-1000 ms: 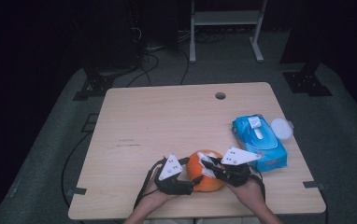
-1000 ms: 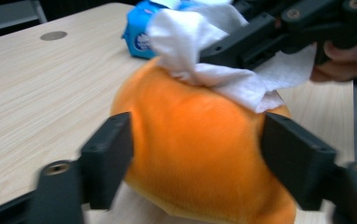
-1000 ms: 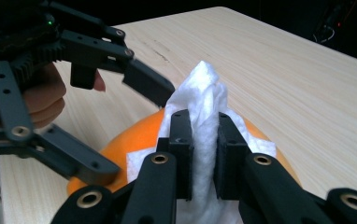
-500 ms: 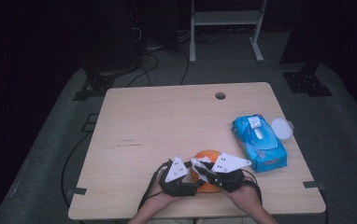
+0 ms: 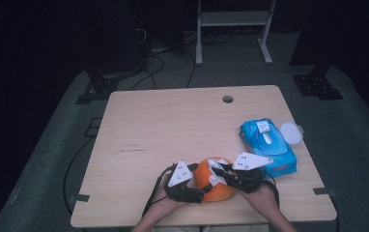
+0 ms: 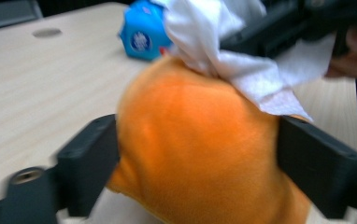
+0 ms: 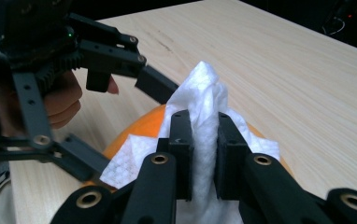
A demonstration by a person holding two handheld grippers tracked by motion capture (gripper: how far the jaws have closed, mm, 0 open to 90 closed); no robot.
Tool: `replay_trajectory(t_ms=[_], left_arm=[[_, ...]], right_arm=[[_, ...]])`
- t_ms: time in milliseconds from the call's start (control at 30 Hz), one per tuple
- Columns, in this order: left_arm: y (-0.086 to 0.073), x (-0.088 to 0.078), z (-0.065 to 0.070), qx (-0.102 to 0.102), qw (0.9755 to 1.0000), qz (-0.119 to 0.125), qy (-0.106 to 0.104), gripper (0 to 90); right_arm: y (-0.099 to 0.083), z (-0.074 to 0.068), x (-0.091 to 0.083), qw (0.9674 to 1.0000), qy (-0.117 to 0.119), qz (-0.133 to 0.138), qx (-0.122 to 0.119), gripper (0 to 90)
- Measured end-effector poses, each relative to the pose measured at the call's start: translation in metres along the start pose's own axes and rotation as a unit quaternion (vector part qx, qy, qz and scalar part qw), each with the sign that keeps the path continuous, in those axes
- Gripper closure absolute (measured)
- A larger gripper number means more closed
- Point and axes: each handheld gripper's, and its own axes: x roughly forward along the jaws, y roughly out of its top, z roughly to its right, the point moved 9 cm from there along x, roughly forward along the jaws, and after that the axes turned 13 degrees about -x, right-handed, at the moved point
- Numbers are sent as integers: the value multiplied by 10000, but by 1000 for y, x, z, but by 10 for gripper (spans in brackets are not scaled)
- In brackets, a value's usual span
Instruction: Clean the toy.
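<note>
A round orange soft toy [image 5: 212, 188] lies near the table's front edge. My left gripper [image 5: 198, 189] comes at it from the left. In the left gripper view its jaws [image 6: 200, 163] stand on either side of the toy [image 6: 195, 140] and touch it; they have just been opening. My right gripper [image 5: 219, 175] comes in from the right and lies over the top of the toy. It is shut [image 7: 204, 128] on a bunched white wipe [image 7: 204, 91], which drapes over the toy's top [image 6: 242, 60].
A blue pack of wipes [image 5: 268, 145] lies to the right of the hands, with a round white lid [image 5: 290, 133] beside it. The wooden table [image 5: 173, 130] has a cable hole [image 5: 228, 99] near its far edge. A dark floor with stands and cables surrounds the table.
The right gripper slid the wipe a little left over the toy, then back to the right. The left gripper stayed in place around the toy.
</note>
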Motion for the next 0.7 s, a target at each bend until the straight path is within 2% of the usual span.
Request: replay_trajectory(t_ms=[67, 167, 233, 300, 333, 367, 433, 467, 533, 633, 700], left_arm=[[-2, -2, -1, -18, 9999, -124, 55, 260], [-8, -6, -3, -30, 9997, -258, -19, 261], [-1, -10, -3, -83, 9999, -92, -120, 223], [11, -13, -3, -101, 9995, 255, -129, 166], [17, -14, -4, -180, 9989, 421, -123, 138], [20, -14, -4, -174, 9987, 455, -114, 138], [14, -9, -3, -19, 9996, 255, -123, 166], [8, -8, -3, 6, 9997, 169, -166, 221], [1, -7, -5, 97, 9999, 62, -78, 258], [1, -7, -6, 82, 10000, -16, -14, 288], [-1, -7, -8, 51, 10000, -37, 5, 296]], right_arm=[[-1, 3, -2, 10000, -22, -40, 40, 791], [-9, 17, -9, 9992, -324, -161, 187, 791], [-16, 20, -11, 9988, -313, -158, 343, 792], [-16, 17, -10, 9991, -311, -152, 263, 792], [-13, 13, -8, 9995, -205, -67, 218, 792], [-9, 8, -7, 9998, -105, 9, 158, 792], [-1, -4, -3, 9999, 54, 136, 9, 791], [2, -7, -1, 9999, 58, 155, -41, 791], [1, -8, 1, 9999, 49, 80, -59, 791], [-8, 0, -1, 9996, 50, 44, 262, 792], [-15, 11, -5, 9993, -147, -43, 345, 792]])
